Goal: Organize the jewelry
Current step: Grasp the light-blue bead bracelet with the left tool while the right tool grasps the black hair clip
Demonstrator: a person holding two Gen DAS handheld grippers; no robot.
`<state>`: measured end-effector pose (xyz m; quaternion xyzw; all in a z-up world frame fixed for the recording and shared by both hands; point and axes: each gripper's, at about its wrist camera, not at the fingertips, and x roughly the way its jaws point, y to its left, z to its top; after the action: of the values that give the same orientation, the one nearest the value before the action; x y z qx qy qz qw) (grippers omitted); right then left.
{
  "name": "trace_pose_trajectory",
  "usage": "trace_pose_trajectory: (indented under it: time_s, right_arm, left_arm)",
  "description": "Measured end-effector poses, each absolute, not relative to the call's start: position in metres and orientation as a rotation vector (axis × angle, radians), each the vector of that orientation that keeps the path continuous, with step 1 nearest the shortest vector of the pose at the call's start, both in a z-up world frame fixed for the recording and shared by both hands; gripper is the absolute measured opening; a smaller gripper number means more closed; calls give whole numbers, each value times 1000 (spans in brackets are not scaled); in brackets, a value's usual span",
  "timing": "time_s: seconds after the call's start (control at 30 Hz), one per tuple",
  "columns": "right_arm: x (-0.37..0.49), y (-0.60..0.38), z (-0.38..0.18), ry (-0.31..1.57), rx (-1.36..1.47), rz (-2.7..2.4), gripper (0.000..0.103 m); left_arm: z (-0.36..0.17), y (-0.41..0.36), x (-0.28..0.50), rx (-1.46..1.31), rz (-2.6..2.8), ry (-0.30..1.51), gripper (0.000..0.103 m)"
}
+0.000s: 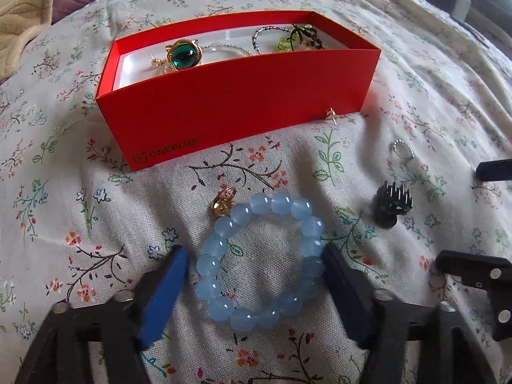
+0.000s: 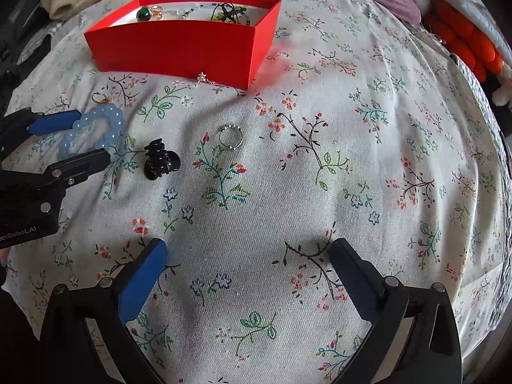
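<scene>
Left gripper [image 1: 256, 275] open around blue bead bracelet [image 1: 259, 260] — right gripper [image 2: 249, 256] open, empty.

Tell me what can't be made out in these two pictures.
- Box floor: near wall hides part of it in both views.
- Beaded strands in the box: tangled, count unclear in the left view.
- Earring by the box: too small for detail in either view.
- Bracelet: whether the left gripper's fingers touch it is unclear.
- Orange item: cut off at the right view's edge.
</scene>
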<state>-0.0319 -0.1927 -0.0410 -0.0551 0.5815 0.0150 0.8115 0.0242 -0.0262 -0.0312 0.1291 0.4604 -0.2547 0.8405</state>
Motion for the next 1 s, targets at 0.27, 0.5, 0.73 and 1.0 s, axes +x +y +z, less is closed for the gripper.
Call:
trace_pose_trajectory:
  time_s: [0.27, 0.5, 0.73, 1.0]
  right_arm:
    - [-28, -187, -39, 1243, -128, 44, 103]
    - [-26, -175, -34, 1236, -117, 88, 99]
    - [-18, -153, -30, 1211, -131, 122, 73]
    - [-4, -137, -28, 1206, -111, 159, 44]
  left_arm:
    - [-27, -18, 17, 247, -528, 998, 22]
    - [-18, -7, 8, 233, -513, 1017, 9]
    - [-15, 10, 6, 205, -482, 1037, 9]
    - [-15, 16, 6, 200, -476, 1051, 9]
